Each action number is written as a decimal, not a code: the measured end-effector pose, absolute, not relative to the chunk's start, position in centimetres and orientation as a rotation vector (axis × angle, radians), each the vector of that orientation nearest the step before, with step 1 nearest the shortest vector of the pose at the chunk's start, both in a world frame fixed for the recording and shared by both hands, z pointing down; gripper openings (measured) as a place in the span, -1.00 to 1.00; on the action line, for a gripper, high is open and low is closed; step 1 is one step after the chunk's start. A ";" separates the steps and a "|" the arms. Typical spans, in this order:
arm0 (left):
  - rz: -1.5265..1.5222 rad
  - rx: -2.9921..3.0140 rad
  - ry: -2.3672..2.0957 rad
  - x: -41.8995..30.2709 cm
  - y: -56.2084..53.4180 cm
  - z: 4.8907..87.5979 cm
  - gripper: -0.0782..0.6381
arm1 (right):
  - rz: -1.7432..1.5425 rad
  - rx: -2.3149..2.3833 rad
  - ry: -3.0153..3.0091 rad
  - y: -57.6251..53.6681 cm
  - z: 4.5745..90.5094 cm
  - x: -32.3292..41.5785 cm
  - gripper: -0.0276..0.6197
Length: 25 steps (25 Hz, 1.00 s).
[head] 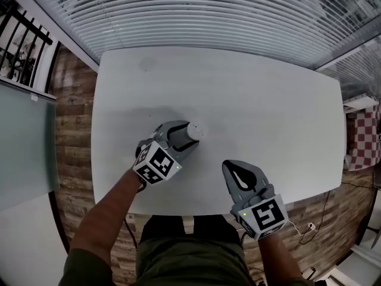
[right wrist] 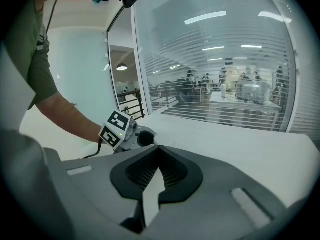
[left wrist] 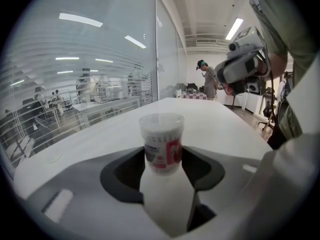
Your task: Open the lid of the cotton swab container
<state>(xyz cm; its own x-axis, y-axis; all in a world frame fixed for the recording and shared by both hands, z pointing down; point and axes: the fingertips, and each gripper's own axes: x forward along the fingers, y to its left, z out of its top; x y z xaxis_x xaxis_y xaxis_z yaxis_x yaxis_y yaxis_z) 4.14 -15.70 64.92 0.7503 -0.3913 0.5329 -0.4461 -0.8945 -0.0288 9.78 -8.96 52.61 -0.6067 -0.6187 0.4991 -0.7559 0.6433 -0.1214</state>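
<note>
Cotton swab container (head: 195, 130) stands upright on the white table (head: 268, 94), its pale lid (left wrist: 161, 121) on, set between the tips of our left gripper (head: 184, 137). From that gripper's own view we see the jaws spread wide, and the dark pads (left wrist: 200, 169) sit against both sides of the container at the level of its red-and-white label (left wrist: 165, 151). Nothing else lies between them.

Our right gripper (head: 233, 170) hangs well to the right of the left one, closer to us and apart from the container. Its jaws are pressed together with nothing in them, the tips meeting in a thin seam. Looking along the right gripper (right wrist: 157, 149), we find the left gripper (right wrist: 132, 136) ahead and to its left, marker cube (right wrist: 116, 128) facing us, a bare forearm (right wrist: 70, 116) behind it.

Slatted blinds (head: 208, 11) run across the glass wall ahead of both grippers, beyond the table's far edge.
</note>
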 end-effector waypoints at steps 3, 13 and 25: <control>0.798 2.853 -0.696 3.9 -15.7 64.0 -0.13 | 0.432 1.081 -2.468 -9.0 51.9 9.3 -0.89; 0.709 2.886 -0.728 2.2 -14.6 58.6 -0.13 | 0.382 1.150 -2.475 -9.4 49.1 8.2 -0.89; 0.662 2.949 -0.703 1.4 -12.4 50.1 -0.13 | 0.239 1.222 -2.516 -10.0 42.8 7.6 -0.89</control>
<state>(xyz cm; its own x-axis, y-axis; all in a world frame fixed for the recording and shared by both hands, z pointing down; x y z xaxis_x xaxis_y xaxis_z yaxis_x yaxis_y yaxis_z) 1.45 -12.45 50.14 0.8064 -0.4221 0.4141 -0.4386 -0.8967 -0.0600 7.59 -9.95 42.82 -0.5759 -0.7307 0.3665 -0.7868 0.6172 -0.0057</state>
